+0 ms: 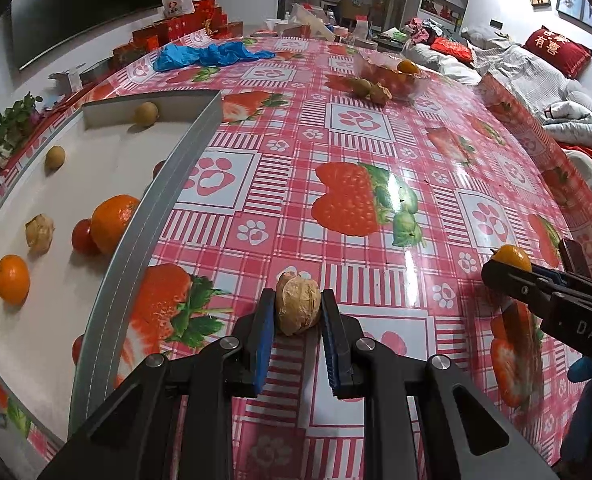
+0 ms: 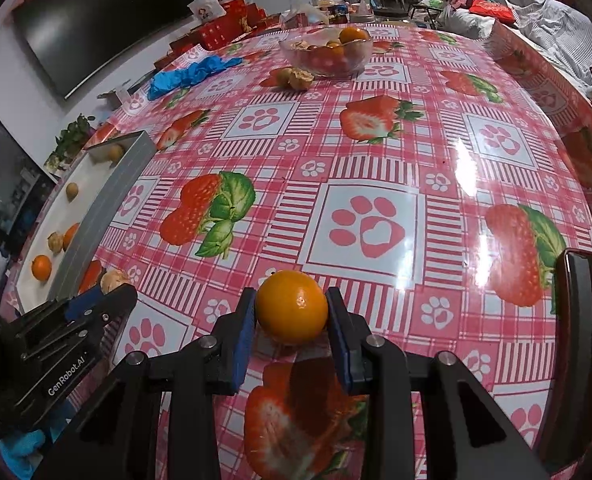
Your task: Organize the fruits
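Note:
My left gripper [image 1: 298, 307] is shut on a tan husked groundcherry [image 1: 298, 307] above the strawberry tablecloth, just right of the grey tray [image 1: 135, 236]. The tray holds several fruits: oranges [image 1: 113, 222], a small tomato [image 1: 83, 237], a husked groundcherry [image 1: 39, 232] and brown longans [image 1: 55, 157]. My right gripper [image 2: 291, 308] is shut on a small orange [image 2: 291, 307] above the cloth. A glass bowl [image 2: 327, 54] with more fruit stands at the far side, with loose husked fruit [image 2: 299, 78] beside it. Each gripper shows at the edge of the other's view.
Blue gloves [image 1: 211, 55] lie at the far left of the table. Red gift boxes [image 1: 183, 26] and a dark TV line the wall behind. The table's right edge [image 1: 536, 132] borders a sofa with bedding. A dark upright object [image 2: 576, 340] stands at the right.

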`<action>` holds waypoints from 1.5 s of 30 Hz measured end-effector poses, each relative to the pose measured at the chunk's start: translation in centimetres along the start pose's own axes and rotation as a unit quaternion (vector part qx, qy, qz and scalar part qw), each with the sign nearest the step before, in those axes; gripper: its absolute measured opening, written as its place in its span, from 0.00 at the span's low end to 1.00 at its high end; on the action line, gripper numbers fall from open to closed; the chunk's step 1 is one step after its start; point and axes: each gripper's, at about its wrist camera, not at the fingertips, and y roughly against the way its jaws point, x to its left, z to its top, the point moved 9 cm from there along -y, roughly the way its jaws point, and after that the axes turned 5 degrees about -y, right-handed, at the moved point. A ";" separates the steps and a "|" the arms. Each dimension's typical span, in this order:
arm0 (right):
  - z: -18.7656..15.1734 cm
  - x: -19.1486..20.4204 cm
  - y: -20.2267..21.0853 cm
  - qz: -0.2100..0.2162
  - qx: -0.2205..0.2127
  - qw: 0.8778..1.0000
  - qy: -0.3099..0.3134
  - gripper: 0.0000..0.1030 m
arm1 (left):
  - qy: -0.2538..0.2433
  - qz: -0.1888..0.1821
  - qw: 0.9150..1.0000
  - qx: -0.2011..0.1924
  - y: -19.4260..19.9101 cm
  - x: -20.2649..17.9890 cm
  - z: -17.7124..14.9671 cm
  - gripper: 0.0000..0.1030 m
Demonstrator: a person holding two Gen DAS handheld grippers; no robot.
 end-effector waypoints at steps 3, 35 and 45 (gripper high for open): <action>-0.2 0.0 0.0 -0.001 0.001 1.000 -0.001 0.36 | 0.002 -0.003 1.000 -0.001 0.1 0.1 -0.1 0.23; 0.0 0.2 -0.3 -0.031 -0.068 0.996 0.038 0.36 | -0.024 0.038 0.997 -0.055 -0.5 -0.3 0.7 0.23; 0.0 0.1 -0.4 -0.037 -0.068 0.996 0.043 0.36 | -0.025 0.038 0.997 -0.056 -0.5 -0.3 0.7 0.23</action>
